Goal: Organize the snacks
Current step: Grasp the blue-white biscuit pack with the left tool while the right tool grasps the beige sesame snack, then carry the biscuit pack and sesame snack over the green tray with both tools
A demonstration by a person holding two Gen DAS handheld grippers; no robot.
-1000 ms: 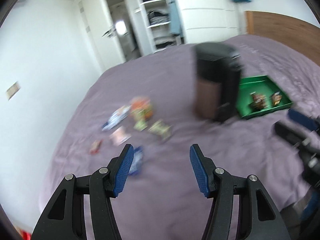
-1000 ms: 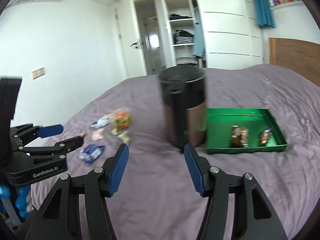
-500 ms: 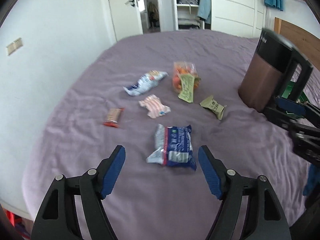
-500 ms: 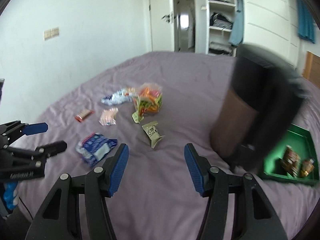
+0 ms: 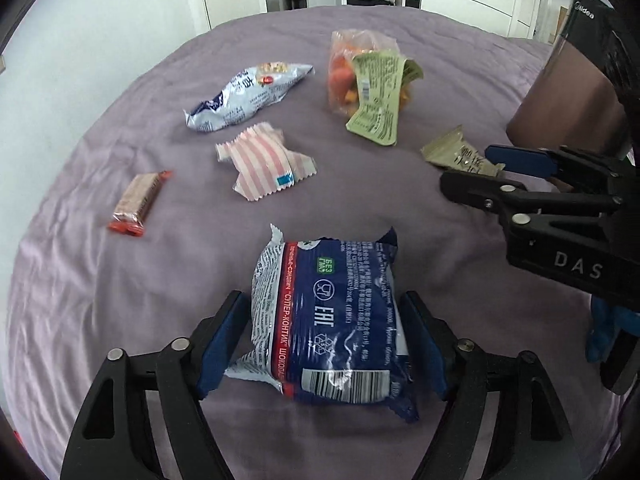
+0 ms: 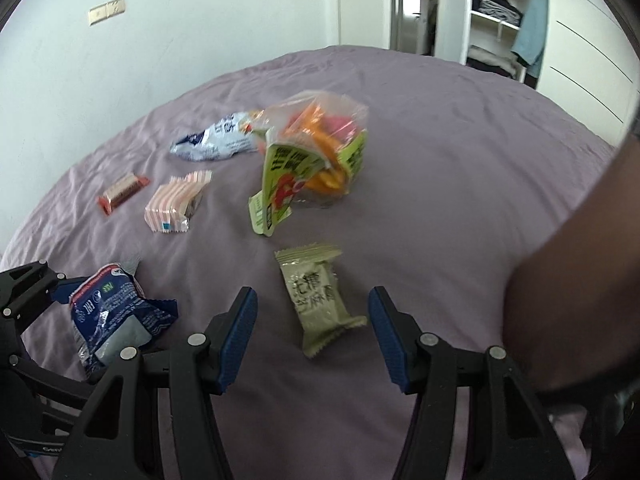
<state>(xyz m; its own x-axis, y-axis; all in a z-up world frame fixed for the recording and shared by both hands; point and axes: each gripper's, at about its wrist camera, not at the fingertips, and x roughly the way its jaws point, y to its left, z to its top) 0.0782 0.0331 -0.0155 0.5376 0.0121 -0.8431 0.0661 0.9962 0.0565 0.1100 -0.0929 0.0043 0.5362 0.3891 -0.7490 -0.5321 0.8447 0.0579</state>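
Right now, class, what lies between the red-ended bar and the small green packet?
The pink-striped packet lies between the bar and green packet, in the left wrist view.

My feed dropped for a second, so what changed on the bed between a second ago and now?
Both hand-held grippers swung down from the dark canister toward the loose snacks. The left hand-held gripper has just been opening its jaws and now straddles the blue packet, not visibly clamped. The right hand-held gripper, open as before, frames the green packet. The snacks lie where they were on the purple bedspread.
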